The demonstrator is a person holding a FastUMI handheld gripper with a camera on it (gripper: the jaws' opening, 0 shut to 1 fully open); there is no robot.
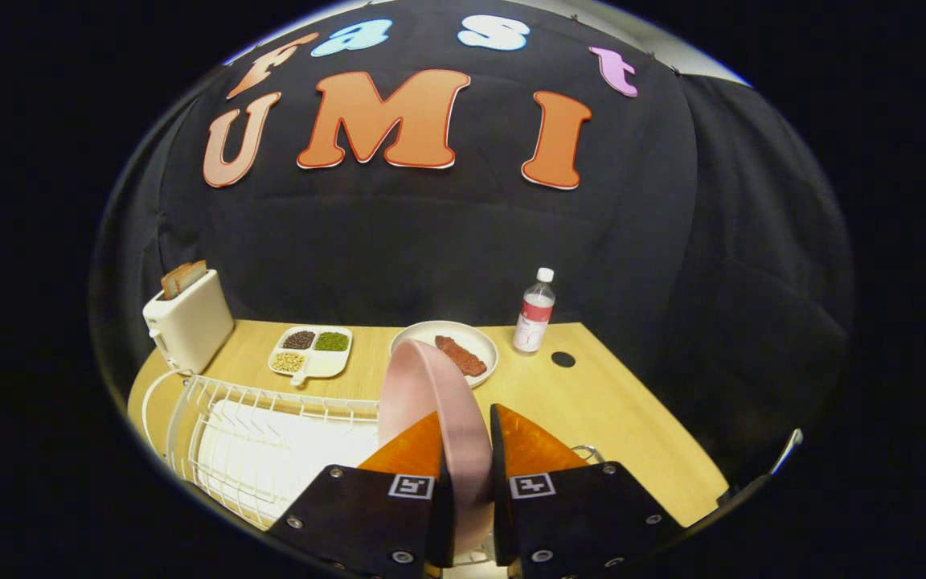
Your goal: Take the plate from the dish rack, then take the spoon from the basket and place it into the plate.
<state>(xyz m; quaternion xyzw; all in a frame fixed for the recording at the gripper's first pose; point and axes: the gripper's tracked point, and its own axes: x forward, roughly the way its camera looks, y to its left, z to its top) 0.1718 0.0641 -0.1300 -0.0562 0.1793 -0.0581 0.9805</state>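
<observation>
I am pinching the pink round plate (431, 410) on edge between my gripper's (467, 438) 2 fingers, upright above the white wire dish rack (270, 450) at 9 o'clock, so it lifts clear of the wires. I cannot see the spoon.

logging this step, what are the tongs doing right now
tongs: shut on the pink plate, held on edge between both fingers above the white dish rack
</observation>
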